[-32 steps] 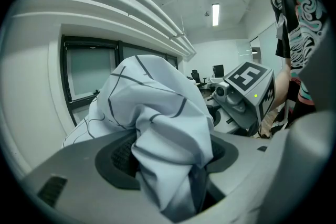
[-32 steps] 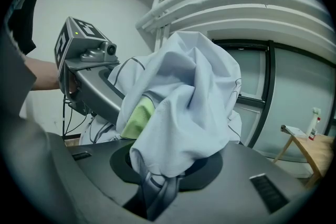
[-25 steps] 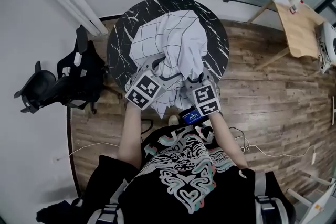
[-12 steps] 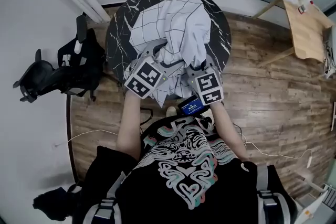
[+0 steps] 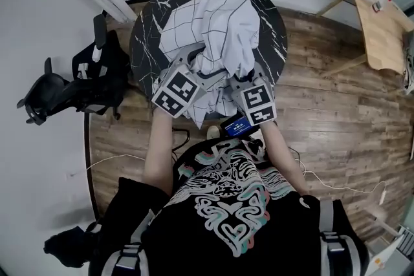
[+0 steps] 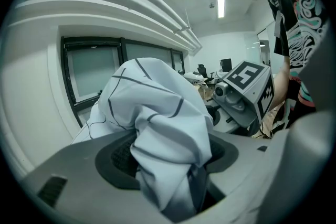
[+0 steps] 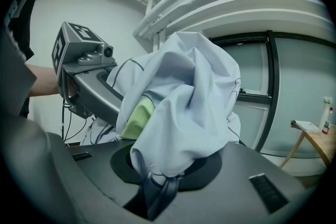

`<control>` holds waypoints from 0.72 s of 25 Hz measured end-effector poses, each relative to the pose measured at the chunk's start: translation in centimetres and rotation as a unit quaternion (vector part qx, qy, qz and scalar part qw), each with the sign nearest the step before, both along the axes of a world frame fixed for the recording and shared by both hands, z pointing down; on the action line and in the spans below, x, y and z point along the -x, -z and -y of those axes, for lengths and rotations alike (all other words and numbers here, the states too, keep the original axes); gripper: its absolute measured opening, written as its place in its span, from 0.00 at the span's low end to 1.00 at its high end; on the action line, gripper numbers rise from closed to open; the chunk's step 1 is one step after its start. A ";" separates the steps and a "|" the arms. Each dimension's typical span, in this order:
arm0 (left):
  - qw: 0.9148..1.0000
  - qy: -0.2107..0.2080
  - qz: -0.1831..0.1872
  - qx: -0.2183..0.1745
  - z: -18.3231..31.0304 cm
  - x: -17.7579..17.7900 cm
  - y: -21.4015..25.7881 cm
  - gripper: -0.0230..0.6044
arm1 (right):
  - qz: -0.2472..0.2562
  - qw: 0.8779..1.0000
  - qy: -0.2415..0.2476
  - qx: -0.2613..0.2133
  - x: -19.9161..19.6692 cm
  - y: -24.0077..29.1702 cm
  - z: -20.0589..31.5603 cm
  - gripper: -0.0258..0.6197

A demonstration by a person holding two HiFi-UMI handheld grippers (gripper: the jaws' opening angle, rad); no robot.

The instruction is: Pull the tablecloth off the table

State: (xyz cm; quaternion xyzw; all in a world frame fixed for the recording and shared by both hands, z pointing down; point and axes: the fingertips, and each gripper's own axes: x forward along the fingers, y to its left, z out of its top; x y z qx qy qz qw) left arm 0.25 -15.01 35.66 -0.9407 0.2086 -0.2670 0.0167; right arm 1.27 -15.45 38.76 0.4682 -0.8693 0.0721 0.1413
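Two tongs, left tongs point(image 6: 168, 165) and right tongs point(image 7: 163, 176), each clamped on the bunched white grid-lined fabric tablecloth point(image 5: 213, 16) heaped from centre to 6 o'clock on the round black marble-veined worktop point(image 5: 145, 42); pulling step, next requiring a draw toward 6 o'clock.

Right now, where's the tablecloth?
Head view, centre: the tablecloth is bunched on the round marble table, its near edge clamped in the left gripper and right gripper.

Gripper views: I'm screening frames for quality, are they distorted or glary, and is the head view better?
Left gripper view: heavy fisheye, black corners, ceiling lamps glare. Right gripper view: same fisheye, no glare. Head view: milder bending, table evenly lit.
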 end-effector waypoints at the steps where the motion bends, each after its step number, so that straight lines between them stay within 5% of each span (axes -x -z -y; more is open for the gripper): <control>1: 1.000 0.000 0.000 0.000 0.0 0.0 0.0 0.58 | 0.000 1.000 0.000 0.000 0.0 -0.1 0.0 0.23; 18: 1.000 -0.001 0.003 0.001 0.2 -0.2 -0.3 0.58 | 0.001 1.000 -0.003 0.001 -0.2 -0.3 0.2 0.23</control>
